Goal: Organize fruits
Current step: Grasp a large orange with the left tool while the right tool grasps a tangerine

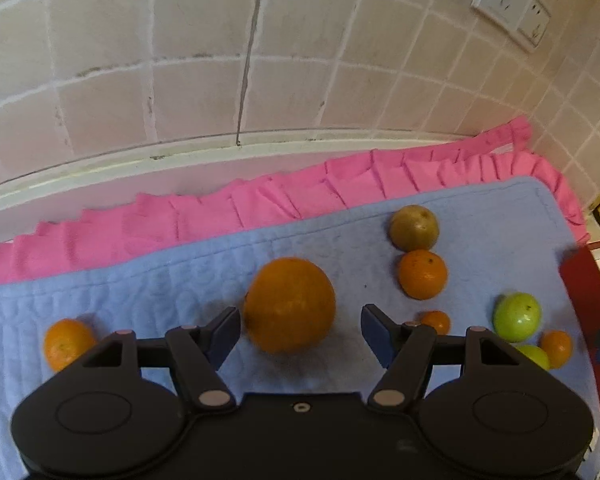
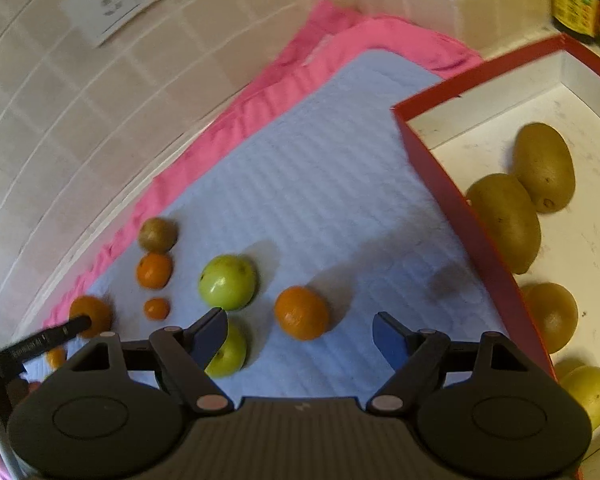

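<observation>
Lying on a soft light-blue quilted mat (image 2: pixel 320 184) are the loose fruits, and a frilly pink cloth (image 1: pixel 260 204) pokes out from under its far edge, right by the tiled wall (image 1: pixel 180 60). Most of the mat's far part is bare, so that is the open room. On its right side the mat meets the red rim of a red box with a white inside (image 2: pixel 452 200).

The left gripper (image 1: pixel 300 330) is spread wide, and a big round orange (image 1: pixel 290 304) sits on the mat between its dark blue fingers (image 1: pixel 224 334), but they do not squeeze it. The right gripper (image 2: pixel 300 340) is spread wide too, with a smaller orange (image 2: pixel 302 318) on the mat just ahead of its gap, not touched.

Counting on the mat: six orange fruits (big and little ones together), two shiny green apples (image 2: pixel 228 282), and one round brownish fruit (image 2: pixel 158 234) at the back. Inside the box I can count four yellow-brown fruits, two of them oval (image 2: pixel 544 166) and side by side.
</observation>
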Demonstrator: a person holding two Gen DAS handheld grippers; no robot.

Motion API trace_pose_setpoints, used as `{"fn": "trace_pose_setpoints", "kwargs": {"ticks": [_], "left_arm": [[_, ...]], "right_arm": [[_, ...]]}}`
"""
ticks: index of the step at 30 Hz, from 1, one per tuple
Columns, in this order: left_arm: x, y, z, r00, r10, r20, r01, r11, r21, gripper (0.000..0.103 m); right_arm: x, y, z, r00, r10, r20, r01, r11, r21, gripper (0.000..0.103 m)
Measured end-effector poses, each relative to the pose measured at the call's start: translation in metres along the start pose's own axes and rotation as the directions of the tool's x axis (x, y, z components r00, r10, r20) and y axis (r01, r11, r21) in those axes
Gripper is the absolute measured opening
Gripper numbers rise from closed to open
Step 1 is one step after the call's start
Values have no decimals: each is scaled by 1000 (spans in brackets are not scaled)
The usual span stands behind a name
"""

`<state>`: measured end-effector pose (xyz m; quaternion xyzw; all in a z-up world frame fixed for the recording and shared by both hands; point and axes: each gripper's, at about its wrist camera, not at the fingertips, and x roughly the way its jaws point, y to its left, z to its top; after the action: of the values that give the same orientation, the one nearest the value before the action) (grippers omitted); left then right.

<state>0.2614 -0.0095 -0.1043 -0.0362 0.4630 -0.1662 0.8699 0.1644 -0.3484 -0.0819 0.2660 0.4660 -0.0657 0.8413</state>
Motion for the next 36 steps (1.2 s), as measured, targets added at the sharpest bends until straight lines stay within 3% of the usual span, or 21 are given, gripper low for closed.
{"fn": "trace_pose_setpoints", "kwargs": {"ticks": [5, 9, 20, 25, 27, 29, 30, 36], "left_arm": [[12, -7, 1, 1000, 29, 3, -29, 999, 24, 80], [18, -2, 1, 1000, 27, -10, -27, 1000, 7, 80], [24, 3, 1, 1000, 31, -5, -31, 999, -11, 80], [24, 3, 1, 999, 36, 4, -36, 999, -3, 80], [24, 2, 1, 999, 42, 5, -42, 999, 4, 80], [24, 2, 2, 999, 48, 6, -48, 999, 10, 76], [23, 1, 2, 998, 55, 12, -56, 998, 19, 65], [13, -8, -1, 997, 67, 41, -69, 996, 49, 64]], "right_arm": [[19, 7, 2, 1000, -28, -11, 28, 1000, -10, 80], [40, 14, 0, 998, -47, -52, 45, 998, -41, 64], [58, 24, -3, 996, -69, -63, 63, 995, -81, 63], [57, 27, -3, 995, -90, -50, 84, 990, -115, 50], [57, 27, -4, 994, -101, -42, 95, 987, -129, 39], [55, 26, -5, 995, -94, -37, 88, 987, -134, 40], [54, 25, -5, 995, -89, -37, 84, 988, -130, 40], [39, 22, -6, 998, -55, -10, 53, 992, -117, 39]]}}
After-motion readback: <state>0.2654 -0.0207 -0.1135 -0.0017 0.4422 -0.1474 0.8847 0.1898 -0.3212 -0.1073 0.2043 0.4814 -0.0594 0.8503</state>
